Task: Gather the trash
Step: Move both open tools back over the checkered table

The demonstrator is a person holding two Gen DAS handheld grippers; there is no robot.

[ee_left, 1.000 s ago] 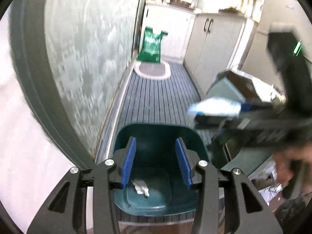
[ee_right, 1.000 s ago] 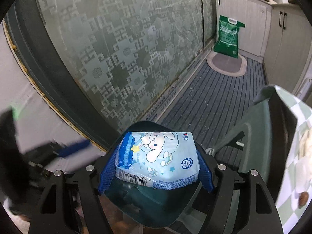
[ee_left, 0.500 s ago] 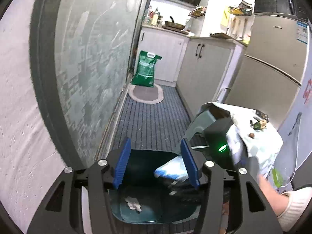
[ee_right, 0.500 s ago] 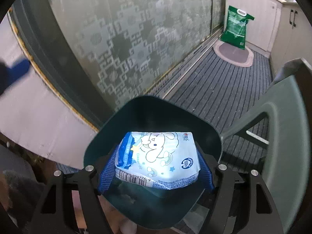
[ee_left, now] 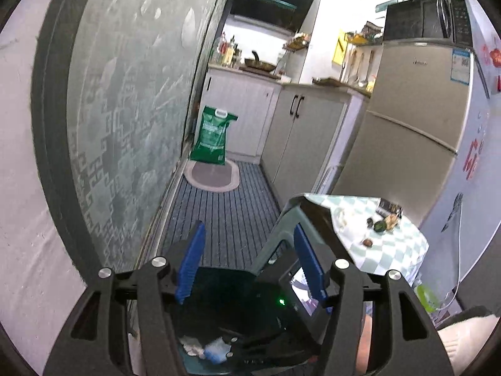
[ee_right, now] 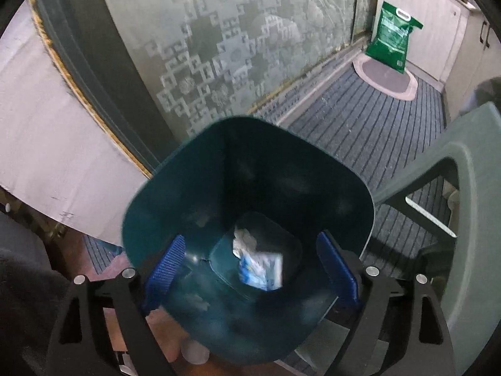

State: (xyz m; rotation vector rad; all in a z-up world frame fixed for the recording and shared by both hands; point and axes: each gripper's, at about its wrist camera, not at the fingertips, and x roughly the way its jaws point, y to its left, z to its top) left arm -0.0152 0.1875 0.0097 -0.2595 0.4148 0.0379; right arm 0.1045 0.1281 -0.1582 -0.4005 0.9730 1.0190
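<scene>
We note a frosted patterned glass sliding door (ee_left: pixel 131 100) along the left, grey striped floor matting (ee_left: pixel 225 219), white kitchen cabinets (ee_left: pixel 300 138), a beige two-door refrigerator (ee_left: pixel 407 125), and an oval mat (ee_left: pixel 213 178) under a green sack (ee_left: pixel 213 138).

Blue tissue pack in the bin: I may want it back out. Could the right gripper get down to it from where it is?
Probably yes. The right gripper sits directly over the open bin, jaws opening and empty. The blue tissue pack lies on the bottom beside a crumpled tissue, nothing covering it, though the bin is deep.
</scene>
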